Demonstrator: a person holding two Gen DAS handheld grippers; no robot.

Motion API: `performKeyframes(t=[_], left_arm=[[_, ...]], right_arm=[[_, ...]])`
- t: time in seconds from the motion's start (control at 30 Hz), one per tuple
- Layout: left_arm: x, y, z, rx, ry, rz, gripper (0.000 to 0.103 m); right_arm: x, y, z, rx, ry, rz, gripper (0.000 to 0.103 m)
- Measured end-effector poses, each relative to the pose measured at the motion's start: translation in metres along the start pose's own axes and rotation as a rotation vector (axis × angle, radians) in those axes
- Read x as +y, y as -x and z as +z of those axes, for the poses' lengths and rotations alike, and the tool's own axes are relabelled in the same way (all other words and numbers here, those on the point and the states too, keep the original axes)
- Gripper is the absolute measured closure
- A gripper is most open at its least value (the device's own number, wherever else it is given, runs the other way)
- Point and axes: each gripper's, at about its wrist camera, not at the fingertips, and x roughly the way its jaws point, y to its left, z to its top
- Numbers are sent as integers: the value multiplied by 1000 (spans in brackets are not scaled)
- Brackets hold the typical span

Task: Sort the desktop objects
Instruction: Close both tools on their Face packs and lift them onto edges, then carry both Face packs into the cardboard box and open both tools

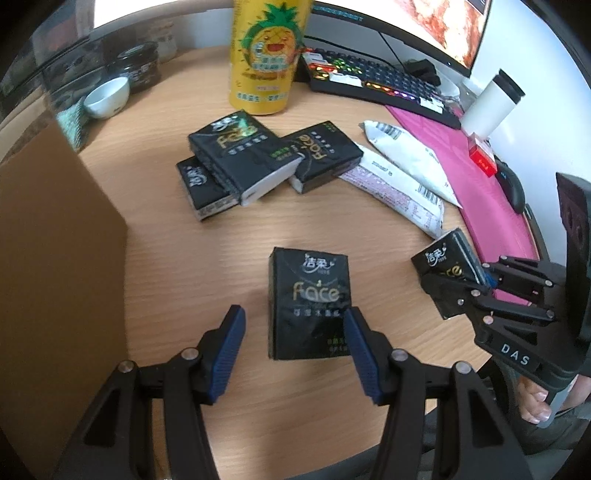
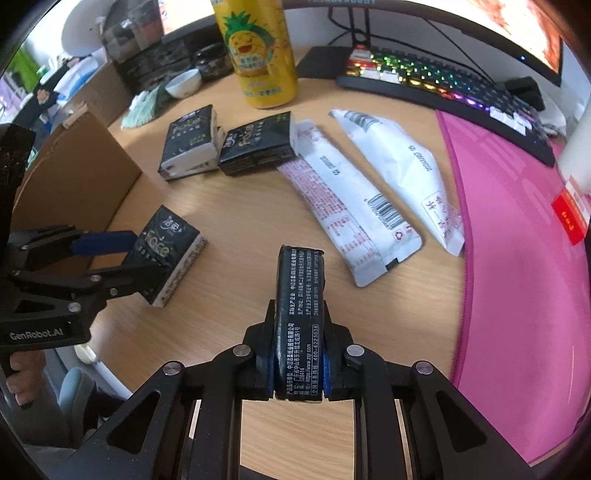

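keyboard [image 2: 450, 88], pink mat [image 2: 517, 240]

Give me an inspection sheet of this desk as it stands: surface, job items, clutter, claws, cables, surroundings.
Surface: wooden desk, with a pink mat on its right side.
Job's things: one black tissue pack flat near the desk's front edge; three more packs heaped further back; two white sachets beside them.
Clutter: yellow pineapple can, white bowl, dark jar, white tumbler.
Claws: left claw open, straddling the flat pack without pressing it; right claw shut on an edge-up tissue pack.
Cables: black leads behind the keyboard.
Surroundings: cardboard box at left, monitor behind.
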Motion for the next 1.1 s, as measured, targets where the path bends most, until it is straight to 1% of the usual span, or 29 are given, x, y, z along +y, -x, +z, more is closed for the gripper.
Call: performKeyframes(t=[0.1,0.13,0.17,0.2,0.23,0.27,0.3,0.43,0.47,0.5,0.53,0.57,0.6,0.77,1.03,1.07,1.1], left_arm=[[-7,-5,1,13,-14,-17,42],[-9,-9,1,23,-20,-11,42],[-13,-9,1,13,-36,19,45],[-15,-10,1,13,-43,38,62],[-17,-10,1,10,-46,47,71],[-19,-10,1,13,-52,34,76],[-20,-10,1,15,-56,26,79],[-25,-10,-1,24,-78,45,79],[-26,-8,-1,17,-77,48,78],[-26,-7,-1,10,-80,50,76],[-26,-5,0,3,-80,49,73],[-26,-4,1,-2,-79,46,66],[-26,-4,3,-5,-77,42,64],[-28,-5,9,-9,-76,29,63],[-31,-11,10,8,-96,42,63],[-30,-11,10,8,-92,42,64],[-29,-11,10,12,-87,42,68]], right_arm=[[-1,0,-1,-3,2,7,86],[-1,0,-2,-4,4,8,86],[-1,1,-2,-5,5,8,86],[-2,1,-3,-3,7,8,86],[-1,1,-2,-1,7,7,86],[-2,1,-2,1,7,7,85],[-3,1,-3,0,7,7,85],[-4,4,-1,-5,7,17,82],[-5,6,-1,-9,2,21,79],[-5,9,0,-17,-2,23,77],[-6,12,0,-28,-4,24,72],[-6,14,1,-35,-5,27,68],[-5,16,2,-40,-5,33,67],[-2,16,5,-35,-2,40,67],[6,6,4,-16,20,40,67],[6,5,3,-14,21,37,67],[6,5,3,-14,24,34,67]])
